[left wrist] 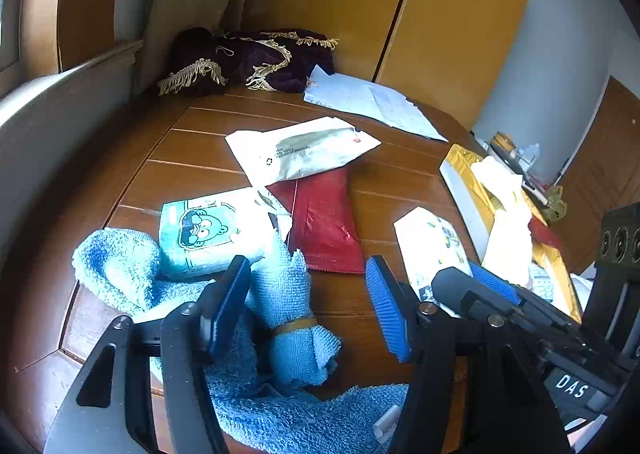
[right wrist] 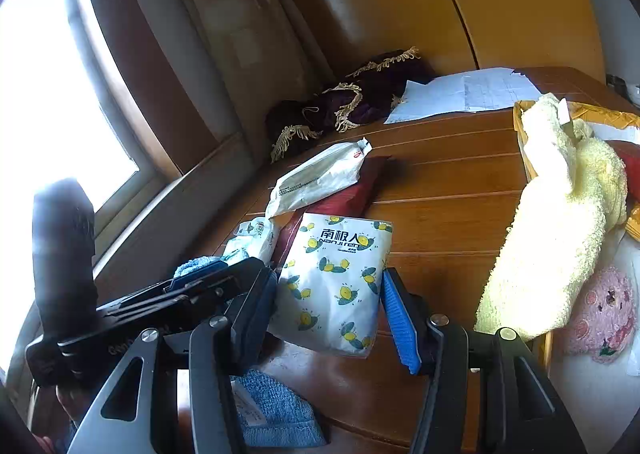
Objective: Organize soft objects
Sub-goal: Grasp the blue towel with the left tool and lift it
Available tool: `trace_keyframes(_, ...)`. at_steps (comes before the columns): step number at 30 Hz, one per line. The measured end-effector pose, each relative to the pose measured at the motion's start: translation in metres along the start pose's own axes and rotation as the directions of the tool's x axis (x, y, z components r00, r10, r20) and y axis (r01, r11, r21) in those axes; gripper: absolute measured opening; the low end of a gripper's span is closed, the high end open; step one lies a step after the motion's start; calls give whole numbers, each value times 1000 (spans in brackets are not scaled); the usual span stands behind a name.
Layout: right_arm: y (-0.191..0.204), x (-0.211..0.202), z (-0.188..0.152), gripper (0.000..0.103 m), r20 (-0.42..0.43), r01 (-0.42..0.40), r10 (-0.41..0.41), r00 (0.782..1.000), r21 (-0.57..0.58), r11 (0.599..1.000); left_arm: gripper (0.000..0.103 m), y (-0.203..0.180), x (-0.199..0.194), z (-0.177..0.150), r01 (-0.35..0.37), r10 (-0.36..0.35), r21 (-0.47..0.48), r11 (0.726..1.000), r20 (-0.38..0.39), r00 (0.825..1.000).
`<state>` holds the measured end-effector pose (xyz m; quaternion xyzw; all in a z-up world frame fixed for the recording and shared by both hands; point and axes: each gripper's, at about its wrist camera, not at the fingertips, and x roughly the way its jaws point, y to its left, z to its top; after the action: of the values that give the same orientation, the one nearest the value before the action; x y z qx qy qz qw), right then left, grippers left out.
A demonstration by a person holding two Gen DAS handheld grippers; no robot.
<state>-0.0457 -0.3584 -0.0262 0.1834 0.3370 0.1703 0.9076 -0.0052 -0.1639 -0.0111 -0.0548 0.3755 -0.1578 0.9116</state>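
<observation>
Soft packs and towels lay scattered on wooden table point(left wrist: 400, 181), likely awaiting sorting into yellow box point(right wrist: 518, 121) at right, where cream towel point(right wrist: 560, 213) already draped over rim. Right gripper point(right wrist: 328, 314) spread wide, fingers straddling lemon-print pack point(right wrist: 340, 278), not closed on it; pack read "Nanjiren" under Chinese characters. Left gripper point(left wrist: 308, 306) also wide, over banded blue cloth point(left wrist: 292, 294), gripping nothing. Teal cartoon-bear pack point(left wrist: 208, 234) rested beside red pouch point(left wrist: 324, 225). "DAS" legible on right gripper body.

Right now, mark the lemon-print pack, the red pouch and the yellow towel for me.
lemon-print pack point(right wrist: 336, 282), right wrist view, middle of its printed face.
red pouch point(left wrist: 322, 219), left wrist view, centre of the flat side.
yellow towel point(right wrist: 556, 221), right wrist view, middle of its hanging fold.
</observation>
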Motion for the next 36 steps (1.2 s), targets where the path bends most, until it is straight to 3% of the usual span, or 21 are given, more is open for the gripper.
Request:
trace_keyframes(8, 2, -1, -2, 55, 5, -8, 8, 1000, -7, 1000, 50, -20, 10, -8, -87, 88, 117, 989, 0, 996)
trace_keyframes(10, 3, 0, -2, 55, 3, -7, 7, 1000, -13, 1000, 30, -21, 11, -9, -117, 118, 133, 984, 1, 993)
trace_keyframes(12, 3, 0, -2, 55, 1, -9, 9, 1000, -14, 1000, 18, -19, 12, -10, -141, 142, 146, 979, 5, 990)
trace_keyframes(14, 2, 0, -2, 55, -1, -9, 9, 1000, -13, 1000, 14, -16, 10, -10, -134, 134, 143, 981, 10, 991)
trace_keyframes(16, 2, -1, -2, 55, 2, -11, 11, 1000, -13, 1000, 12, -12, 6, -8, -93, 91, 113, 989, 21, 996)
trace_keyframes(20, 2, -1, -2, 55, 2, -12, 13, 1000, -14, 1000, 11, 0, -9, -3, 80, -80, 7, 997, 54, 995)
trace_keyframes(26, 1, -2, -1, 56, 4, -16, 16, 1000, -6, 1000, 11, 14, -32, 5, 275, -259, -95, 957, 158, 953)
trace_keyframes(30, 2, -3, -1, 56, 8, -21, 21, 1000, -8, 1000, 11, 22, -28, 7, 367, -345, -166, 915, 144, 927)
trace_keyframes(33, 2, -3, -1, 56, 7, -24, 24, 1000, -10, 1000, 11, 26, -25, 7, 443, -422, -208, 872, 140, 896)
trace_keyframes(36, 2, -3, -1, 56, 8, -24, 24, 1000, -10, 1000, 11, 25, -27, 8, 456, -433, -212, 864, 146, 889)
